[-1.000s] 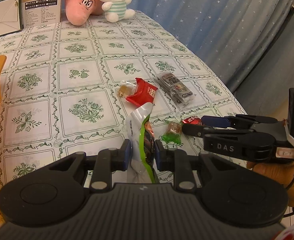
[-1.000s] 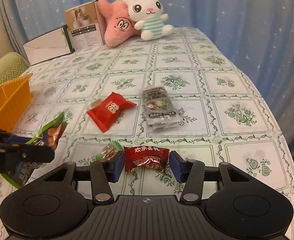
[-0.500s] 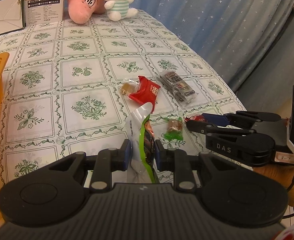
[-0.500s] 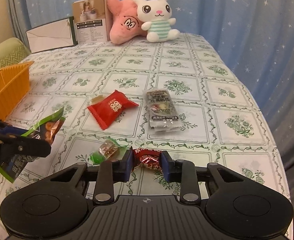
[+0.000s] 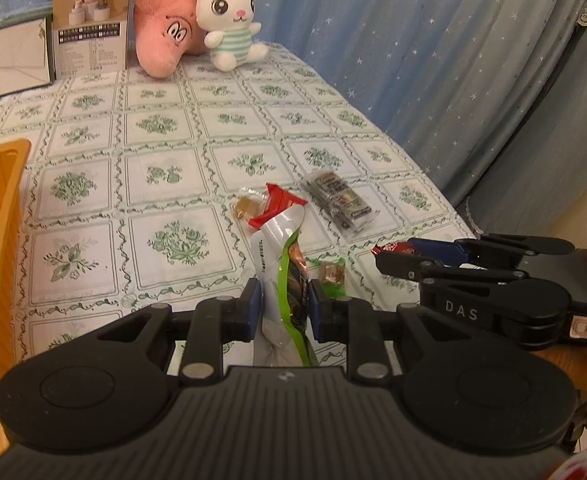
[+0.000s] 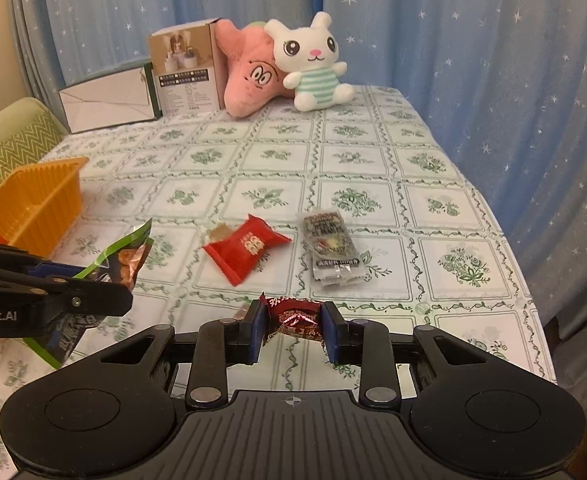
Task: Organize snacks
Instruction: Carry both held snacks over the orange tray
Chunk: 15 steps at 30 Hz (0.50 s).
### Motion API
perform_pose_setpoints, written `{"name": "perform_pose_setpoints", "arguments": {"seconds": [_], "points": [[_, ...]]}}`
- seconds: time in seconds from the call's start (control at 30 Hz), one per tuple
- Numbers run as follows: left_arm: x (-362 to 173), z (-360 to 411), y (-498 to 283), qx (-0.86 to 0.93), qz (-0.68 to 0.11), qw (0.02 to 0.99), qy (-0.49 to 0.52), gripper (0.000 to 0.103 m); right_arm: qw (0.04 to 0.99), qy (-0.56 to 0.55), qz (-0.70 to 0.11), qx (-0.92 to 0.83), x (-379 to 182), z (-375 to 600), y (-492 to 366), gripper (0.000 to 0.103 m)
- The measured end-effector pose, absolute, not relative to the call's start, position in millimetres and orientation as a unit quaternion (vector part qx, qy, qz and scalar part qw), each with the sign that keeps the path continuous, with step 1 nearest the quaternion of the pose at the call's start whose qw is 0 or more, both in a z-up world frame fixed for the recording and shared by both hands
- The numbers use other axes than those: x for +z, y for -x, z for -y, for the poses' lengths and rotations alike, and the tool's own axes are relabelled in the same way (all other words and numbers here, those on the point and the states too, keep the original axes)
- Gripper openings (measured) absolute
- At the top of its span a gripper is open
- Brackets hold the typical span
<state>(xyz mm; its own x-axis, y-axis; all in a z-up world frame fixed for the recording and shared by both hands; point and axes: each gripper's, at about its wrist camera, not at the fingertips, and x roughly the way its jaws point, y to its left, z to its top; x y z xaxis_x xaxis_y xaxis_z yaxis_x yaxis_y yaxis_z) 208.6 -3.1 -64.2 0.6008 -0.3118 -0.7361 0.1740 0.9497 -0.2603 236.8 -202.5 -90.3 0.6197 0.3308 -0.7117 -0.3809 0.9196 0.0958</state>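
it looked like a home — a living or dining room. a table wore a green floral cloth, and at its far edge sat a pink plush and a white bunny toy beside a product box. star-print blue curtains hung behind — a green cushioned seat stood off the left edge.

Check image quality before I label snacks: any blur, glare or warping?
Left wrist view: sharp, warm dim light, table edge bowed by the fisheye. Right wrist view: sharp too, glare on the dark red candy wrapper, black vignette in the corners.
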Motion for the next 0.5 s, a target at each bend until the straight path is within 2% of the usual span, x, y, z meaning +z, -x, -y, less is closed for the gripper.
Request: {"name": "perform_pose_setpoints", "arguments": {"seconds": [0.5], "points": [[-16, -10, -183, -0.127, -0.391, 0.907, 0.092, 0.022, 0.904, 0.022, -0.365, 0.223, -25, 187, -212, 0.031]]}}
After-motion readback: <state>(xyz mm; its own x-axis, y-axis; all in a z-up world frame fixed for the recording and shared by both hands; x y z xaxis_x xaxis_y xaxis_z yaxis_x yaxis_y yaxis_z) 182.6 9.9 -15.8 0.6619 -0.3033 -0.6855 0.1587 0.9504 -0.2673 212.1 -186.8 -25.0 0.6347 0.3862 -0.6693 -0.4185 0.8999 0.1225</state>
